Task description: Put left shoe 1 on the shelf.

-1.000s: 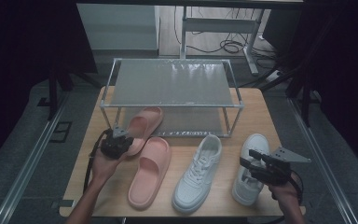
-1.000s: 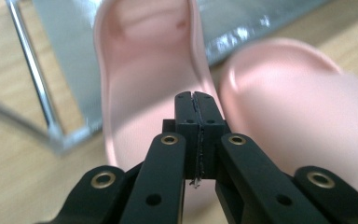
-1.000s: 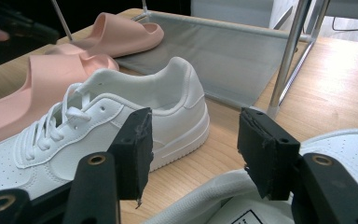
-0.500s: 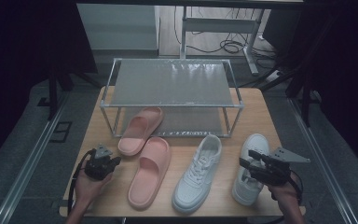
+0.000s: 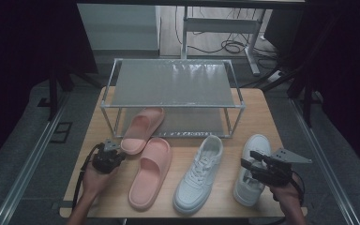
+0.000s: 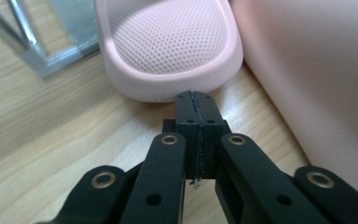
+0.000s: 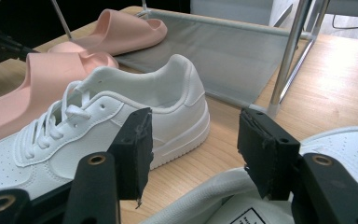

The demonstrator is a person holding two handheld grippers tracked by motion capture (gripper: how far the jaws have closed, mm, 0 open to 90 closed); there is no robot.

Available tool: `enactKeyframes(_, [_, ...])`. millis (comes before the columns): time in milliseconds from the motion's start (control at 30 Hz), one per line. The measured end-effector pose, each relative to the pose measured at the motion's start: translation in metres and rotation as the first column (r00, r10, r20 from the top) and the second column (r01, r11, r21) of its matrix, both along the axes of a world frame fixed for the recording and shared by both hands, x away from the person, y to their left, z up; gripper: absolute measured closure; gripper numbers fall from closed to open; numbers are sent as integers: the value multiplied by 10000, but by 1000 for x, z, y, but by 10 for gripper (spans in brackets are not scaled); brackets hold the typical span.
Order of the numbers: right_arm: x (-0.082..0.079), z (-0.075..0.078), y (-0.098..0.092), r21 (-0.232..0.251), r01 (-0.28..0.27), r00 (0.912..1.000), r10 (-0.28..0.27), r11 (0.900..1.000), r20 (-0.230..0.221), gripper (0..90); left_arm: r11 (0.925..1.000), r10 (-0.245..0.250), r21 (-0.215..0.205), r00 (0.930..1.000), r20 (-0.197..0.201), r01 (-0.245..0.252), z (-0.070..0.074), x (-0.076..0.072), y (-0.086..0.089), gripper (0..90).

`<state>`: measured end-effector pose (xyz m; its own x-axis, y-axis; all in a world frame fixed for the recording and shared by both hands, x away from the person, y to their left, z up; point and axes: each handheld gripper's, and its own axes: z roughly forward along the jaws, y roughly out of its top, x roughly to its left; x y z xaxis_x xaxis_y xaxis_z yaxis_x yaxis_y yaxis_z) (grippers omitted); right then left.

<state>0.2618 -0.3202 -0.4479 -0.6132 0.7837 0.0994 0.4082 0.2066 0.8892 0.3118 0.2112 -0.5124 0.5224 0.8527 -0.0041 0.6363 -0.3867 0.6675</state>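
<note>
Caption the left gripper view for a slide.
Left gripper, shut and empty, just short of the heel of a pink slide sandal on the wooden table.

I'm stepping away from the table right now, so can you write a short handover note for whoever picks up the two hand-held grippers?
Left hand-held gripper: jaws shut, holding nothing, tip just short of the heel of the rear pink slipper.
Right hand-held gripper: jaws open, empty, over the right white sneaker.
Things: the rear pink slipper lies with its front under the shoe rack and its heel out on the table; the front pink slipper, the left white sneaker and the right white sneaker sit in front of the rack.
Done: nothing is on the rack's top shelf.
Left: probably racking all four; none is gripped yet.
</note>
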Motion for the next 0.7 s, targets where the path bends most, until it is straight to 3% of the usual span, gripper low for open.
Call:
enactKeyframes(233, [0,-1,1,-30,-36,10000,35,10000,-30,454,9997,-242,-5,9996,-150,242,0,24,-11,900])
enactKeyframes(467, [1,-2,1,-49,-25,10000,25,10000,-60,454,9997,-226,-130,9997,-97,225,-2,40,-21,900])
enactKeyframes(700, [1,-2,1,-18,-19,10000,19,10000,-42,455,9991,-427,8,9991,-88,427,-2,56,-34,900])
